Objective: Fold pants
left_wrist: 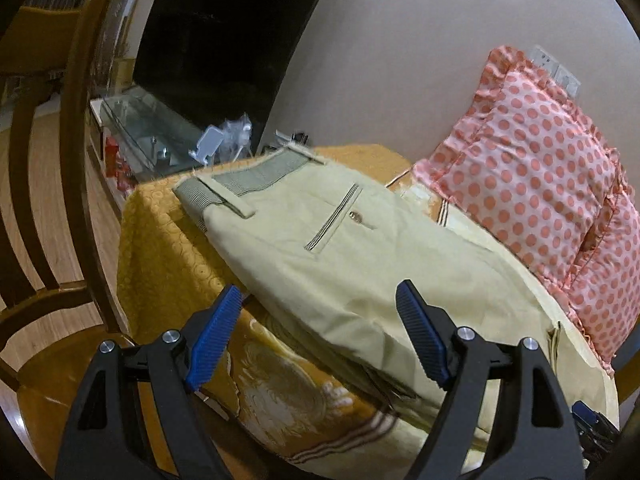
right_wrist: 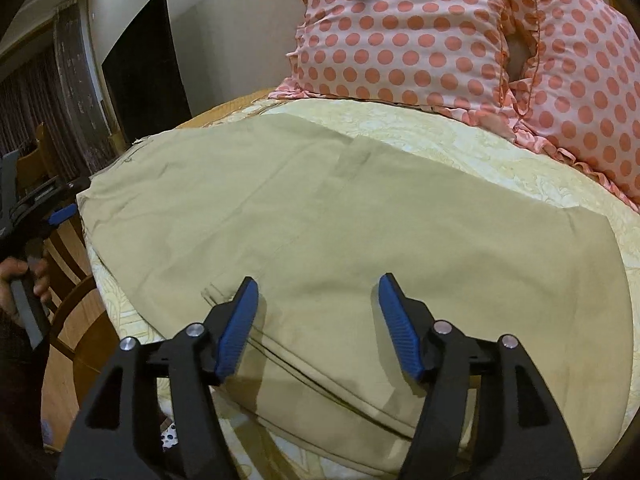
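Observation:
Beige pants (left_wrist: 360,264) lie folded flat on a yellow patterned cloth (left_wrist: 168,248), waistband and back pocket at the far end. In the right wrist view the pants (right_wrist: 320,220) spread wide under the fingers. My left gripper (left_wrist: 320,304) is open and empty, just above the near edge of the pants. My right gripper (right_wrist: 316,292) is open and empty, hovering over the pants' near part. The left gripper (right_wrist: 60,214) also shows at the left edge of the right wrist view, held by a hand.
A pink polka-dot pillow (left_wrist: 548,184) leans at the back right, touching the cloth; it fills the top of the right wrist view (right_wrist: 440,40). A wooden chair (left_wrist: 52,200) stands at the left. A glass shelf (left_wrist: 148,132) and dark screen (left_wrist: 224,40) are behind.

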Available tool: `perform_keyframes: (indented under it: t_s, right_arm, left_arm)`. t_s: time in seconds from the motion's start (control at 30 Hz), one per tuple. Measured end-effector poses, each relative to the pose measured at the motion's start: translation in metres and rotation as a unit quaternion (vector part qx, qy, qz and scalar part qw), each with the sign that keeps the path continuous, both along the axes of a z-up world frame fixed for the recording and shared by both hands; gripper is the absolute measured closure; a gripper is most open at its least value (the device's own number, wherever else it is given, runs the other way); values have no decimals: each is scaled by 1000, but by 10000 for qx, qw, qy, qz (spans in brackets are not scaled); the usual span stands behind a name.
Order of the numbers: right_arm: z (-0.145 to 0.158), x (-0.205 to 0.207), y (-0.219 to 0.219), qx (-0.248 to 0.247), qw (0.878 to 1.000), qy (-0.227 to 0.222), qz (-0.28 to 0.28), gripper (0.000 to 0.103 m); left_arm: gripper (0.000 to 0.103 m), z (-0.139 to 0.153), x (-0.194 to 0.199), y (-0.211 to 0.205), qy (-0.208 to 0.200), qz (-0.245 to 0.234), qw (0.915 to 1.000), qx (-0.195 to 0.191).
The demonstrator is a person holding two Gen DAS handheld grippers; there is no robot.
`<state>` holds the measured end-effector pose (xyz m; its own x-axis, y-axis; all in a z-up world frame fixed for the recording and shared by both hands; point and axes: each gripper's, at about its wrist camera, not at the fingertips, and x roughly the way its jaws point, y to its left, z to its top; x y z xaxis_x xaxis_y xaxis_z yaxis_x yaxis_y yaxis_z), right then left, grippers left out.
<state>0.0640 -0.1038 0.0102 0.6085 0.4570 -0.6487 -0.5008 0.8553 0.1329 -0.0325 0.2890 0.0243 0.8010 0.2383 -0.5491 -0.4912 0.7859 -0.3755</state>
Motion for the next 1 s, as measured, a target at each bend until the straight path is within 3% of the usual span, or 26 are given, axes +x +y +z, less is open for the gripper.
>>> perform_keyframes:
  t_s: [0.1,0.33,0.47,0.6,0.77,1.0]
  right_arm:
    - [1,-3,1,26,10000,-4,4,38]
    - [1,-3,1,53,10000,1,3,36]
    - [1,-4,2,85,10000,1,1,35]
    - [1,-4,2,115,9999,3,24,32]
    - [0,-5,3,133,9999,-7,64,28]
    - [1,-7,2,271,9996,2,66,26]
  left_arm:
    - [21,-1,-1,-3,14,-87,9999,-102]
    - [21,-1,0,-27,-298,-927,9919,-813]
    - [21,-1,12,-48,-240,-1191,9897,-758]
    - [29,-3,4,-27,-528,-905,9866,-1247]
    - [33,-5,-2,23,-588,44,9899,-1292]
    - [45,-8,11,62,-691,248,9792,-1891]
